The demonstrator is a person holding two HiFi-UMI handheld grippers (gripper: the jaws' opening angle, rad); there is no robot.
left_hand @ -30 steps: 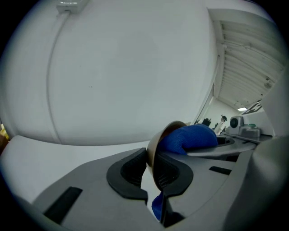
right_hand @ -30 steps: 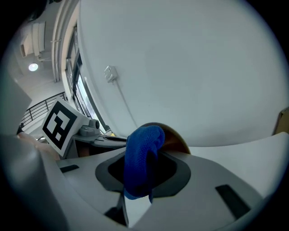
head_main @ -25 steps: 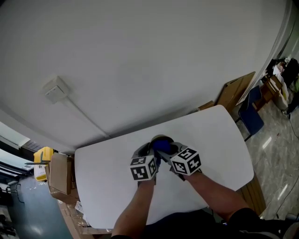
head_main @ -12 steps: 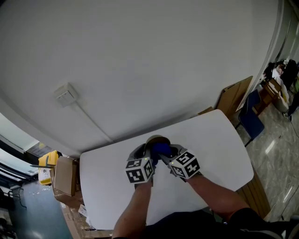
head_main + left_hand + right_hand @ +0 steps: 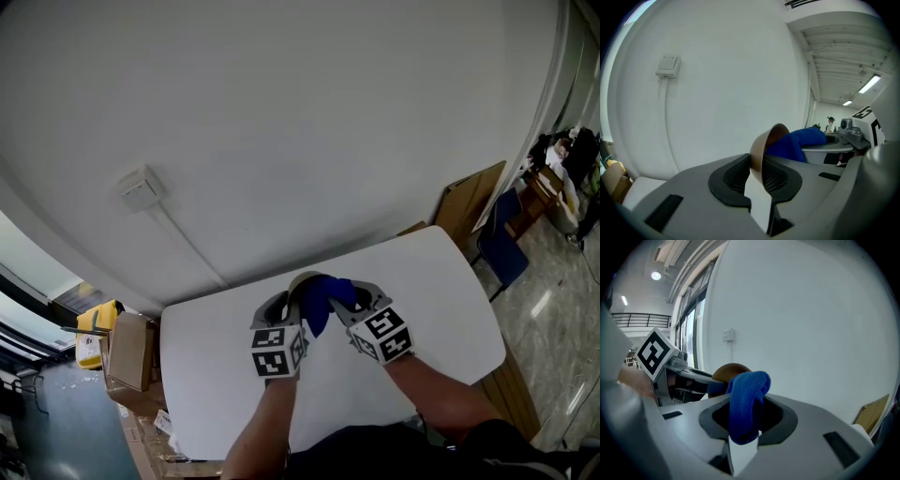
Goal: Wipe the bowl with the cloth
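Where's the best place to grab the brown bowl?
Pinch the thin rim of the brown bowl, one jaw inside, one outside, coming from the person's left. It's tipped on edge with the blue cloth at its mouth, so the rim is free.

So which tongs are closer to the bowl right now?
Left. The left tongs have the bowl rim between them, though they have just been opening. The right tongs sit beside it, clamped on the blue cloth that reaches its open side.
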